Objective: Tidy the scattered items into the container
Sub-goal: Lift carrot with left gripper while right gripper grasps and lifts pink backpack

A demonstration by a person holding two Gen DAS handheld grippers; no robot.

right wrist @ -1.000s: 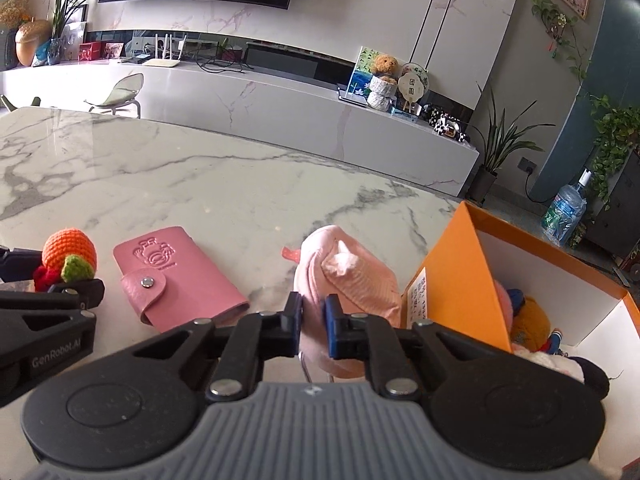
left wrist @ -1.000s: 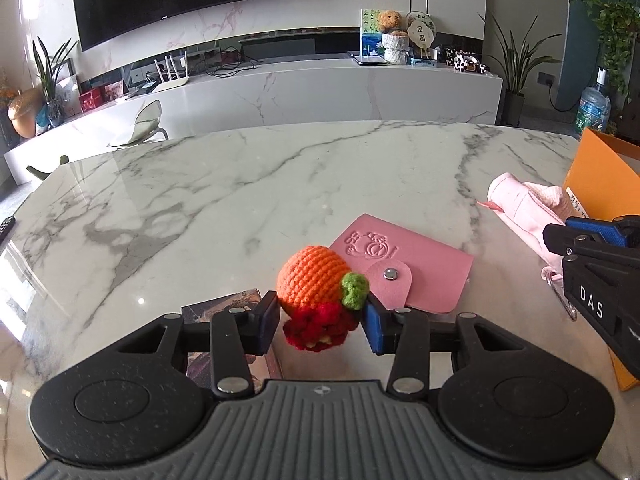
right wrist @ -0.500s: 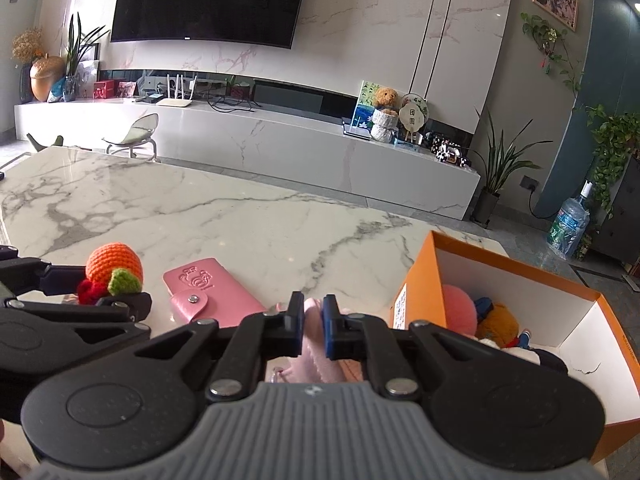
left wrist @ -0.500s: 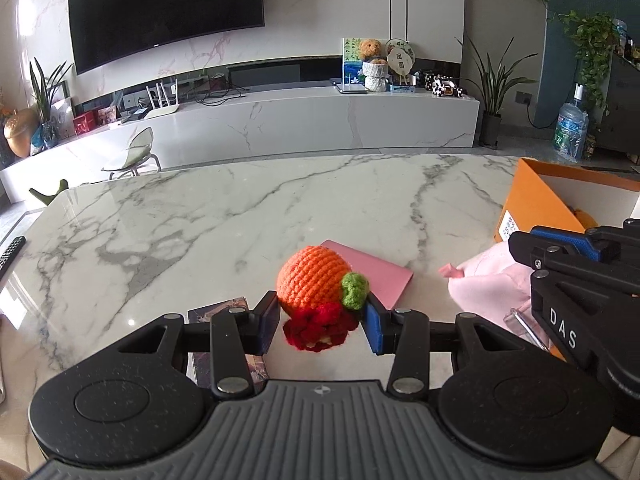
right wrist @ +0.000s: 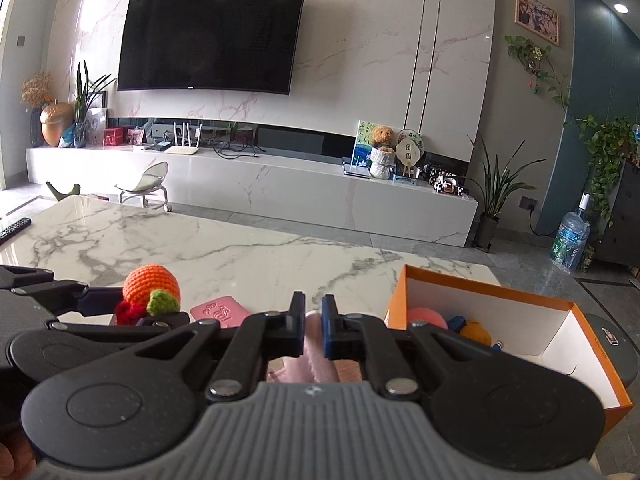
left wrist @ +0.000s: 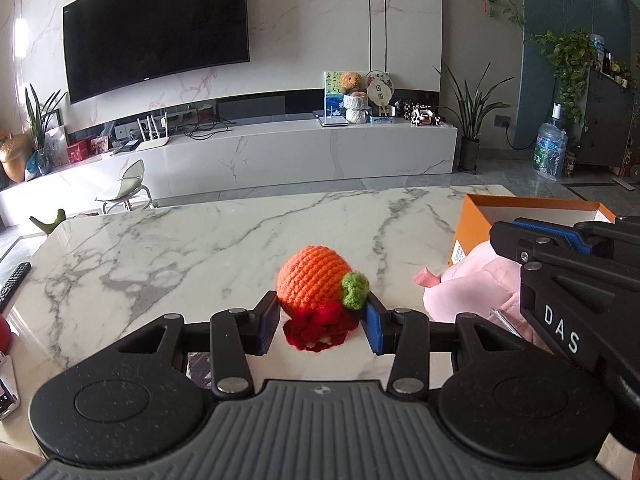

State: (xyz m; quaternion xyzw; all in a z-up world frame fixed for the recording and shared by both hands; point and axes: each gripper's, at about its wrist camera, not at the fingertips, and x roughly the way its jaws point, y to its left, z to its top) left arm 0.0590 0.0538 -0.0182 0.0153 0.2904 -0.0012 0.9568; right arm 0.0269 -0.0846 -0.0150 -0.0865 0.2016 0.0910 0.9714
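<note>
Nearest the left wrist camera, the left gripper (left wrist: 320,320) is seen clenched on a small crocheted orange ball with a green leaf and a red knitted tuft (left wrist: 314,282), held above the white grey-veined marble tabletop (left wrist: 160,264). The toy is judged light, soft and compressible; its looped yarn should give good friction against the blue pads, so little squeeze is needed. It is gripped low across its body, near the tuft, which looks a sound place, since the round upper part could roll out of a narrow pinch.

The right gripper (right wrist: 313,326) is seen closed on a pale pink plush fabric item (right wrist: 316,360), pinched in a fold between nearly touching jaws. This piece is judged limp and light; it can be expected to hang and drape below the grip, so a trailing edge or the thin metal clip seen on it in the left view could catch on a box wall.

Just beyond, a flat pink leather-look card holder with an embossed mark (right wrist: 218,312) lies on the marble; it appears stiff and thin, and is best taken by an edge.

Farther to the right stands the open orange cardboard box with a white interior (right wrist: 480,284), its walls thin and stiff. A pink ball and other soft toys already lie inside. A black remote control (right wrist: 14,228) rests at the far left edge.
</note>
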